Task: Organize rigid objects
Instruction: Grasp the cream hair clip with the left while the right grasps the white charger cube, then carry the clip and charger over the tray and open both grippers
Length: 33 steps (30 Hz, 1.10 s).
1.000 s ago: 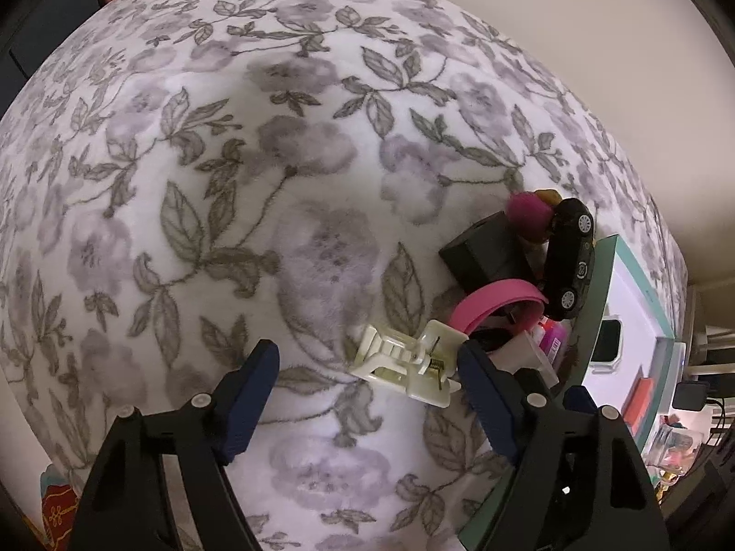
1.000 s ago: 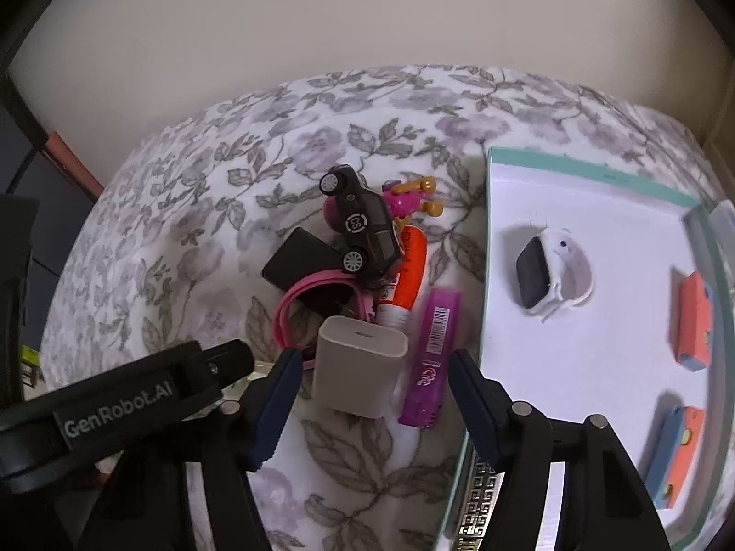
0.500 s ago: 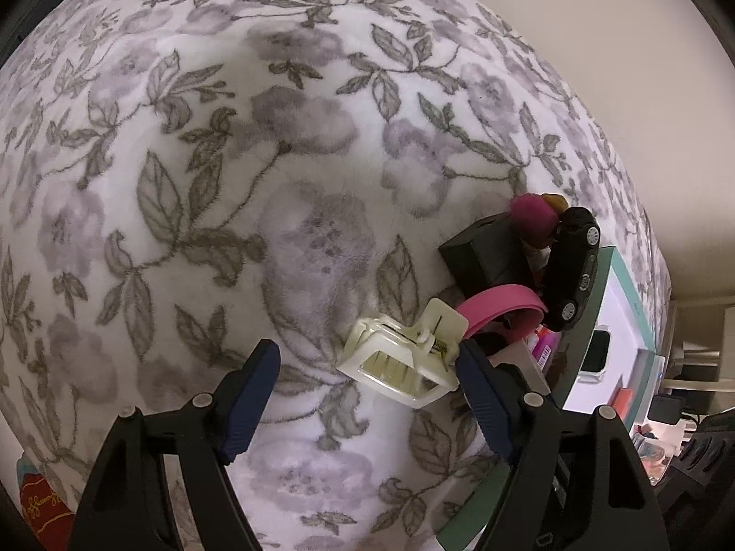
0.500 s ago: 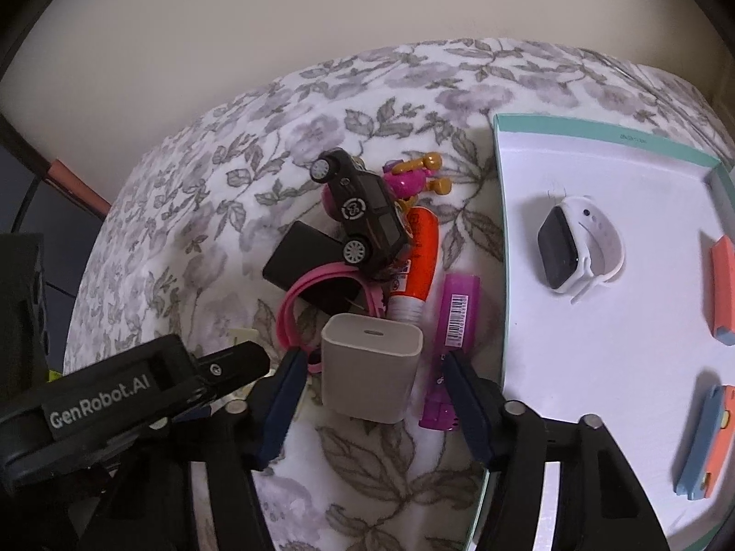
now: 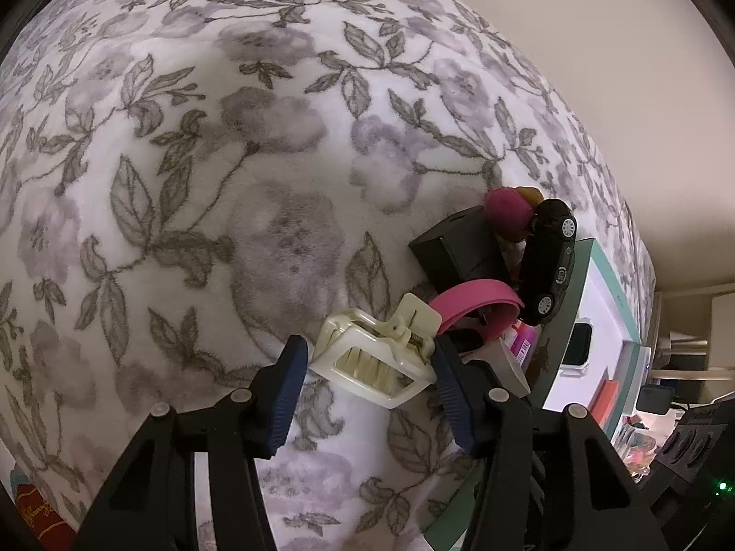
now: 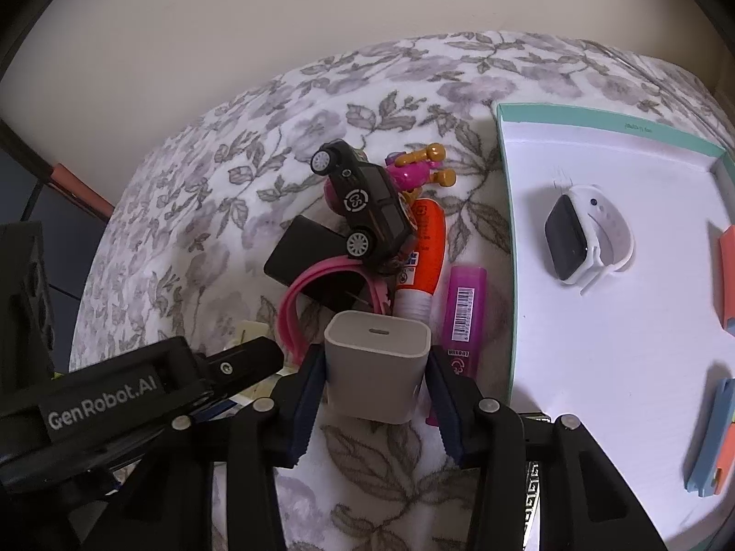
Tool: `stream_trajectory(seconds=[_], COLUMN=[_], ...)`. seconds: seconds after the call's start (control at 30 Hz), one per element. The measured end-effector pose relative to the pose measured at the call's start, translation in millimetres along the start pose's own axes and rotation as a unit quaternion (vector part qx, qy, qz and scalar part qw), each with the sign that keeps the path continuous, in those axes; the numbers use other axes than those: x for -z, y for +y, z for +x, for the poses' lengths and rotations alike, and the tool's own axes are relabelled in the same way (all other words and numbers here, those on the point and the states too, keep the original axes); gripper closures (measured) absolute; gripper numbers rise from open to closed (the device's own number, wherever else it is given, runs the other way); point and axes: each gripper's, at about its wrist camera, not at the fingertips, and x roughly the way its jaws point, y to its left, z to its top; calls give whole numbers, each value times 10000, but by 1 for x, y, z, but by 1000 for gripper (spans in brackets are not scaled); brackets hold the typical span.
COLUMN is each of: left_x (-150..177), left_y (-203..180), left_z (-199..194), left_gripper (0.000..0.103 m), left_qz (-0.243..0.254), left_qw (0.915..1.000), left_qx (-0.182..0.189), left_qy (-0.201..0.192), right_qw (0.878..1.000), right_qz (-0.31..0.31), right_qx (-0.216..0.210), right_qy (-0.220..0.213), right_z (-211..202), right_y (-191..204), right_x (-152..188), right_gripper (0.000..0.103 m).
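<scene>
Meanwhile, our right gripper [image 6: 374,383] closes around the charger [image 6: 376,365] beside the purple highlighter [image 6: 464,317]; our left gripper [image 5: 367,379] closes around the hair clip [image 5: 374,358] left of the charger.

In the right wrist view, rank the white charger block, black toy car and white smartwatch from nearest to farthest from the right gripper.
1. White charger block: between the closing fingers of the right gripper.
2. Black toy car: farther up, atop the pile on the blanket.
3. White smartwatch: off to the right, inside the teal-rimmed box.
</scene>
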Motion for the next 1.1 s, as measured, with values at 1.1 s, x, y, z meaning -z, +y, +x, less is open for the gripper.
stream_trajectory(seconds=[1.1], left_x=[24], left_y=[-65], left_z=[-100], left_gripper=[46], left_qz=[1198], left_qw=[9809], left_qx=[261], left_qy=[-1512], right_qw=[9932], right_qz=[789], right_qx=[231], right_qy=[-821], right_z=[-92], right_y=[-67], right_x=[-9], right_gripper=[56])
